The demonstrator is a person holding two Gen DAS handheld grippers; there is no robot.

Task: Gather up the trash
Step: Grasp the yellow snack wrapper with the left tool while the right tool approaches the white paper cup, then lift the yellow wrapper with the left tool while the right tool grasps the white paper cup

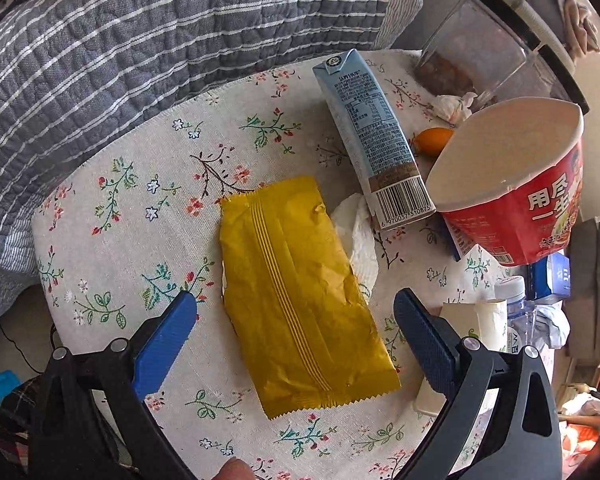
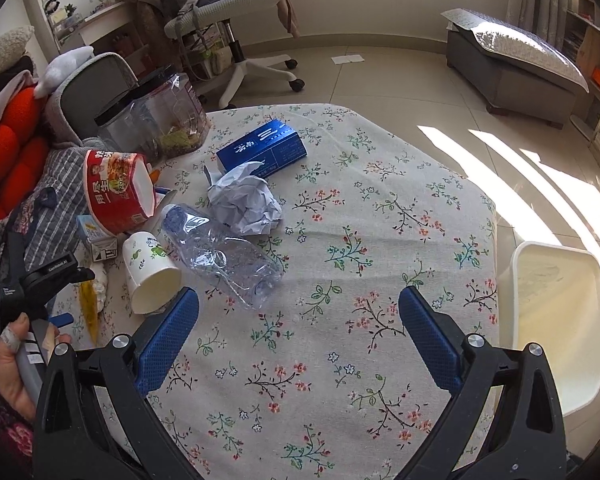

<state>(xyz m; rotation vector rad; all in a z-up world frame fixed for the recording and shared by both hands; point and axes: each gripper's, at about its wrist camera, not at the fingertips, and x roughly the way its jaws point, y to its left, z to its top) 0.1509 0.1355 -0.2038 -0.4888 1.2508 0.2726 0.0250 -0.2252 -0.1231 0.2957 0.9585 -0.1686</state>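
Left claw (image 1: 295, 312) over a yellow snack wrapper (image 1: 296, 296)
Both claws gape wide, holding nothing; right claw (image 2: 299, 308) hangs above the floral desk (image 2: 380, 240).

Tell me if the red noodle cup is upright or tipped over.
Tipped over. The noodle cup lies on its side on the tablecloth, open mouth facing sideways, white inside showing, seemingly empty.

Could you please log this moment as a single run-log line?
task: collect trash | left gripper: open, above yellow wrapper | right gripper: open, empty, over tablecloth | white bin: beside table
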